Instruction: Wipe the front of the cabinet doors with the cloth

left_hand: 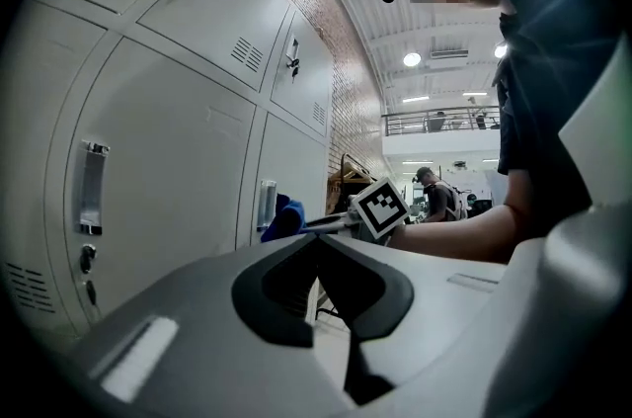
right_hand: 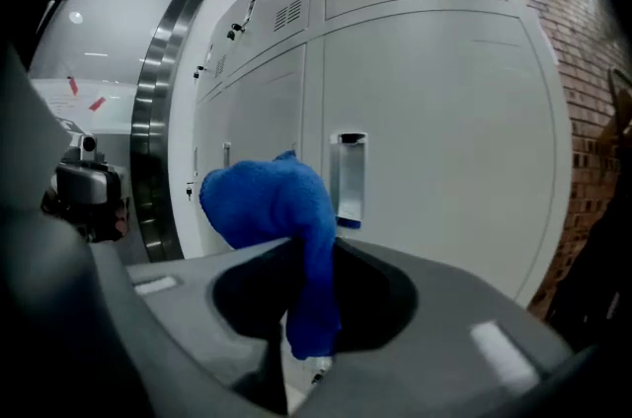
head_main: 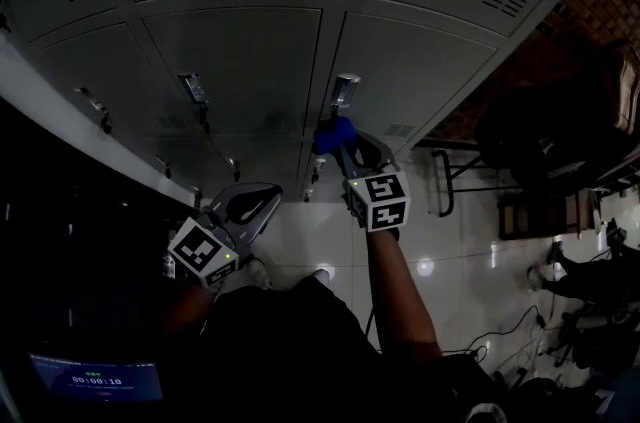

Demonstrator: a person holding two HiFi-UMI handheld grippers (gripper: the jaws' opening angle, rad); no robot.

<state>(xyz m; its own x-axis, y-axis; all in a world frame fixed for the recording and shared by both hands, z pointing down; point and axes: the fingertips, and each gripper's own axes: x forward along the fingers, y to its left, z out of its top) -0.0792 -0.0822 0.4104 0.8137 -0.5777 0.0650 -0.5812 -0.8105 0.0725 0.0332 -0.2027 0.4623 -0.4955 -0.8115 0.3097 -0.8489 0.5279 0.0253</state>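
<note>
Grey metal cabinet doors with vents and recessed handles fill the far side of the head view. My right gripper is shut on a blue cloth, held up near the handle of a lower door. In the right gripper view the cloth bulges out between the jaws of the right gripper, a little short of the door and its handle. My left gripper hangs lower and to the left, shut and empty. Its jaws meet in the left gripper view, with the cloth beyond.
A brick wall adjoins the cabinets on the right. Dark chairs and frames stand there, with cables on the glossy floor. A small screen glows at the lower left. A person stands far off.
</note>
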